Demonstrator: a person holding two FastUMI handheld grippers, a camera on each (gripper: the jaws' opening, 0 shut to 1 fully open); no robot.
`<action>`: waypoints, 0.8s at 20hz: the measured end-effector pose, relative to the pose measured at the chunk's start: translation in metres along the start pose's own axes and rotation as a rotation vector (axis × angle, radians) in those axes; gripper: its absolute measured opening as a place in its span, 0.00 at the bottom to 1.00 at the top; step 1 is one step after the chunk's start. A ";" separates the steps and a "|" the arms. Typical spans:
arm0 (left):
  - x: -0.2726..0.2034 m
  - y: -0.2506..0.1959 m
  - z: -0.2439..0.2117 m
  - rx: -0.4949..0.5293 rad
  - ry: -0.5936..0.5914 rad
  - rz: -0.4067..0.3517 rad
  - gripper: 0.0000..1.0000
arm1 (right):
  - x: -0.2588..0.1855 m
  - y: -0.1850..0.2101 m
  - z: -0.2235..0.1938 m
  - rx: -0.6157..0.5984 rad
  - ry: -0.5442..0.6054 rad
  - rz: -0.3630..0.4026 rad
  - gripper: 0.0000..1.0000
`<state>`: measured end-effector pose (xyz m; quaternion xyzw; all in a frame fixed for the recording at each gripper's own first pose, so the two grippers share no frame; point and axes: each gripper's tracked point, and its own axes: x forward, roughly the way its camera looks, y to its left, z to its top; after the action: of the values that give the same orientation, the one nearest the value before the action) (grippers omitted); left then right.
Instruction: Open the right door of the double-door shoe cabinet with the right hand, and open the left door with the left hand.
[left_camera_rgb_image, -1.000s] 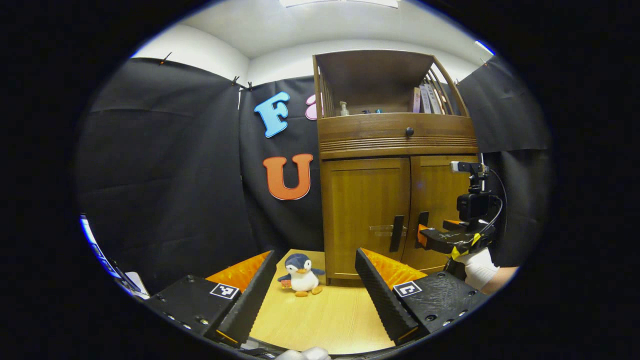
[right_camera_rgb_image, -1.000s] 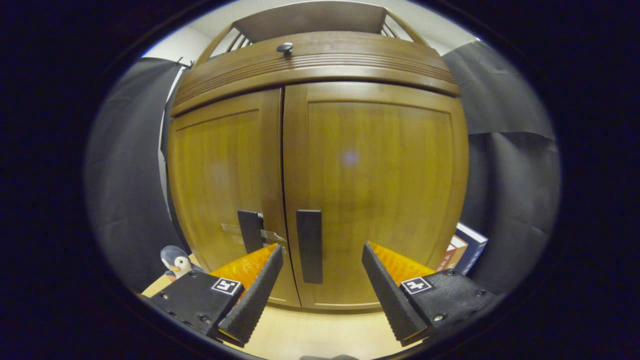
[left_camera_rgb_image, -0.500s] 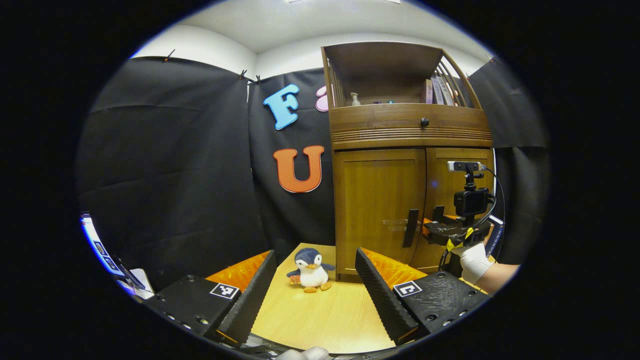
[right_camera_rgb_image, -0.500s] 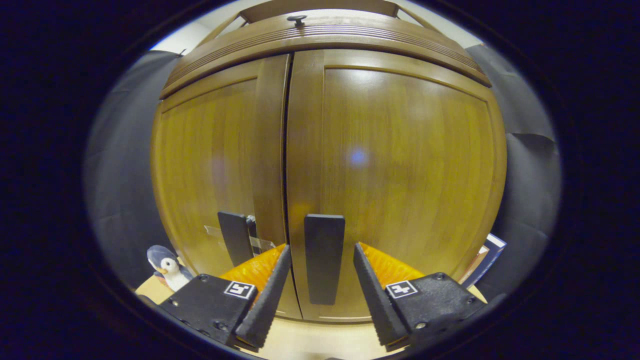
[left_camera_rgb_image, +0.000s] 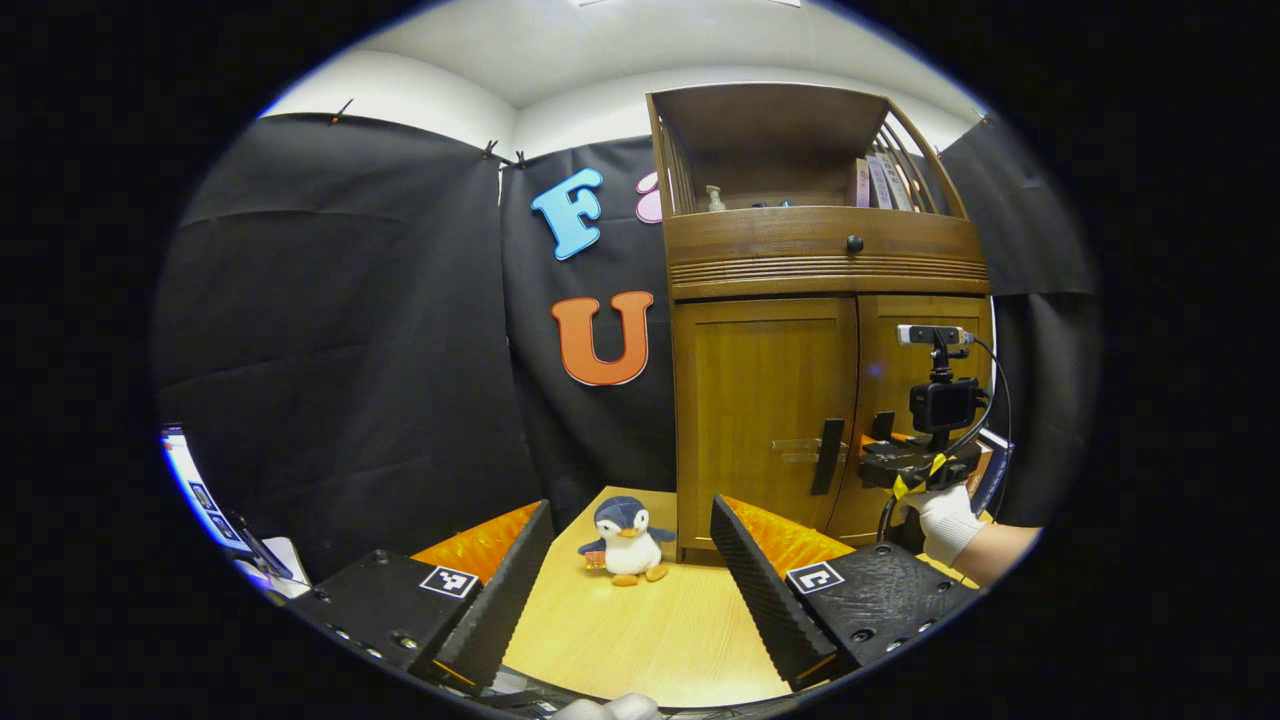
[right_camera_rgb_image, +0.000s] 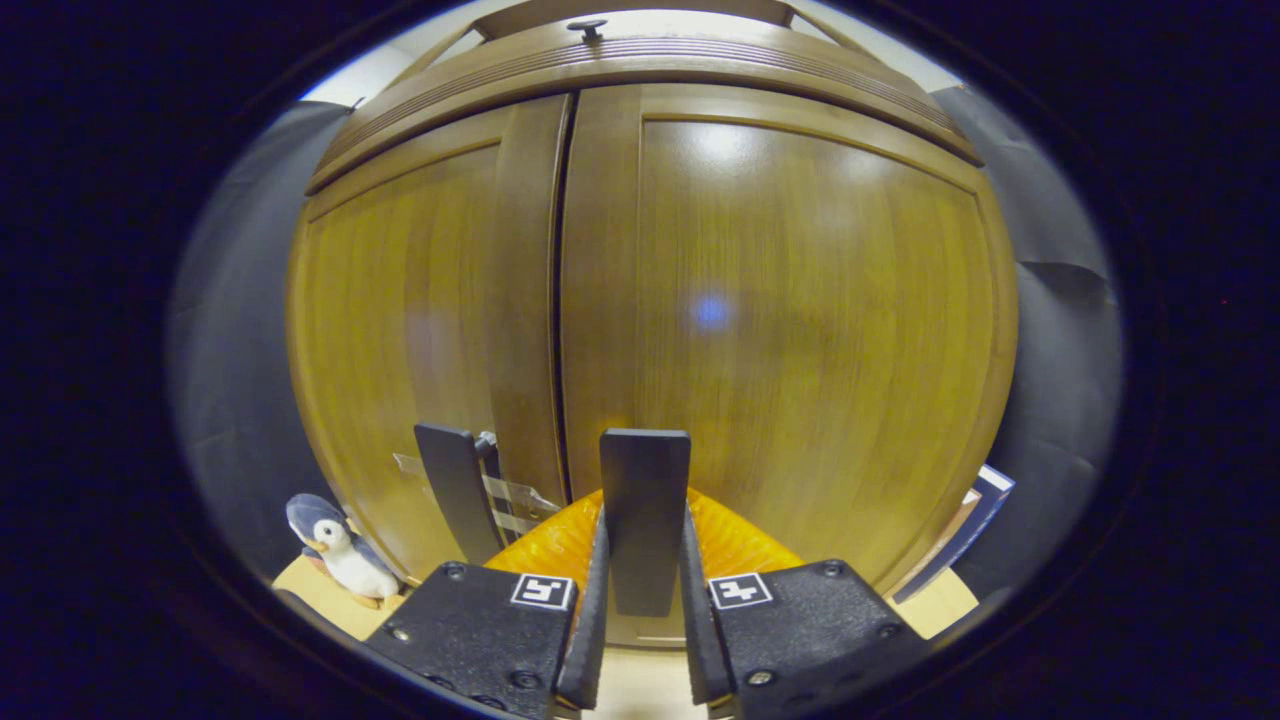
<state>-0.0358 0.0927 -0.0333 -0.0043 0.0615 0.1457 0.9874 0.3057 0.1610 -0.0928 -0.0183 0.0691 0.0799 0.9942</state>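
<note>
A brown wooden shoe cabinet stands on the pale tabletop with both doors closed. In the right gripper view its right door carries a dark upright handle, and my right gripper is shut on that handle, one finger on each side. The left door has its own dark handle, untouched. In the left gripper view my left gripper hangs open well short of the cabinet, and the right gripper, held by a gloved hand, sits at the right door.
A small plush penguin sits on the wooden table just left of the cabinet's foot. Books lean against the cabinet's right side. A drawer with a round knob and an open shelf top the cabinet.
The right gripper moved up to the right door's handle and its fingers went from wide apart to pressed on it. The left gripper drifted slightly, staying open.
</note>
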 end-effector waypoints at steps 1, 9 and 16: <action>-0.001 -0.001 0.000 -0.002 0.000 -0.005 0.96 | -0.002 0.000 0.000 0.000 0.005 0.005 0.36; -0.009 -0.015 0.002 -0.012 -0.018 -0.050 0.96 | -0.035 -0.003 -0.008 0.004 0.024 0.046 0.34; -0.018 -0.028 -0.005 -0.026 -0.009 -0.106 1.00 | -0.083 -0.016 -0.018 0.007 0.029 0.063 0.34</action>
<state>-0.0449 0.0605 -0.0362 -0.0196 0.0548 0.0938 0.9939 0.2246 0.1315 -0.0984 -0.0136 0.0841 0.1108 0.9902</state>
